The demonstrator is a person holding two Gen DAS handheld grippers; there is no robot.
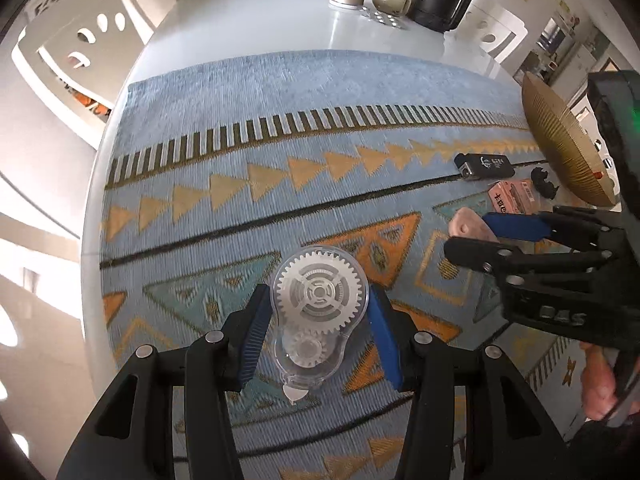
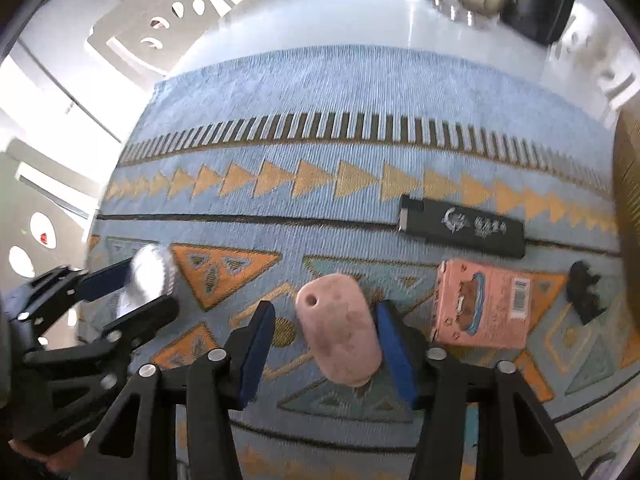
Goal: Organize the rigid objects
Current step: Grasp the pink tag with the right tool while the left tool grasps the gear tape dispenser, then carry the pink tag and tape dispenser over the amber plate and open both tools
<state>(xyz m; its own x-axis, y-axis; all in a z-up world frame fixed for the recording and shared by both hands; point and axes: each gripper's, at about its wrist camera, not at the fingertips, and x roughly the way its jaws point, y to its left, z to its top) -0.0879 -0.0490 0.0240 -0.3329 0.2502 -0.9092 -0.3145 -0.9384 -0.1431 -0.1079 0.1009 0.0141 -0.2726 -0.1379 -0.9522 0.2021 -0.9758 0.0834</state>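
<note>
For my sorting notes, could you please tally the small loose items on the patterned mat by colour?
Clear: 1, the correction tape dispenser.
Pink: 2, the oval stone and the small box.
Black: 2, the long flat case and the toothed ring.
Total: 5.

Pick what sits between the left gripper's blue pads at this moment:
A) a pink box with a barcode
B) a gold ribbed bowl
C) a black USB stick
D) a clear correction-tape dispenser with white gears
D: in the left wrist view the clear correction-tape dispenser with white gears sits between the left gripper's blue pads.
</note>
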